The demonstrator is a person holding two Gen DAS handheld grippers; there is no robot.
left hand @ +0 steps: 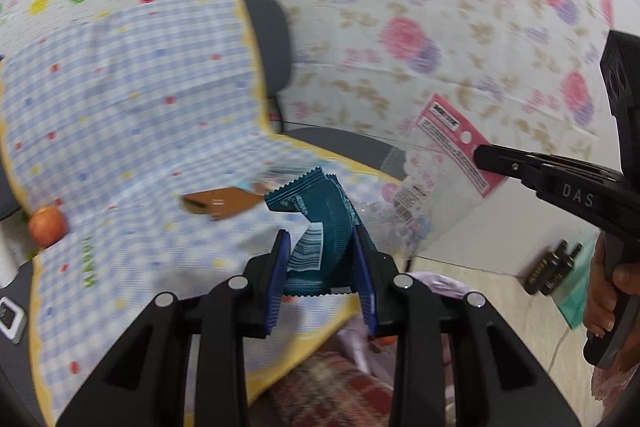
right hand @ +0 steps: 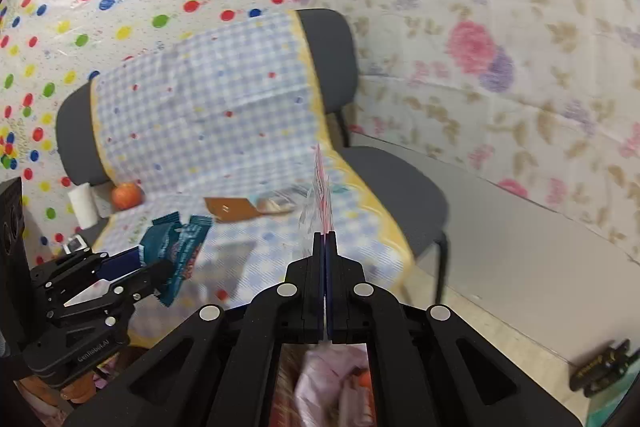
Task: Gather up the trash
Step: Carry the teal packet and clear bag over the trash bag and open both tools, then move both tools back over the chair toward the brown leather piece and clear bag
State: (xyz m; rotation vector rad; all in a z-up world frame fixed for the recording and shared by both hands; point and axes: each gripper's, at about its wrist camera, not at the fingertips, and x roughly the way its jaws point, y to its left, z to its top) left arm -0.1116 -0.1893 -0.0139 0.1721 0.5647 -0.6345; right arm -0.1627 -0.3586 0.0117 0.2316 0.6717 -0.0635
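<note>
Covering the back and seat of a grey chair (right hand: 332, 43), a blue-and-white checked cloth (right hand: 200, 99) with a yellow scalloped border and scattered coloured dots is the largest item; floral and polka-dot sheeting hangs on the walls behind it.

Left gripper (left hand: 320, 267): black frame, blue pads, jaws part-way open and pressed on a teal wrapper (left hand: 320, 219) with zigzag-cut ends, which stands crumpled between the pads and lifted clear of the cloth. The same gripper shows from the side in the right wrist view (right hand: 160, 267), wrapper (right hand: 176, 247) in its tips.

Right gripper (right hand: 325, 247): jaws fully closed on a clear plastic bag with a pink header card (left hand: 448, 163), seen edge-on in its own view (right hand: 320, 187). In the left wrist view the bag hangs flat from the black fingertips (left hand: 486, 157), held in the air to the right of the chair seat. A hand (left hand: 608, 291) grips the handle.

On the cloth: an orange-brown flat packet (right hand: 232, 209) near the middle of the seat, lying loose, with a blurred pale wrapper (right hand: 280, 203) just beside it.

An apple (right hand: 127, 195) rests at the left of the seat, beside a white paper roll (right hand: 82, 205).

A small black object (right hand: 600, 367) lies on the floor at the right; too blurred to identify.
</note>
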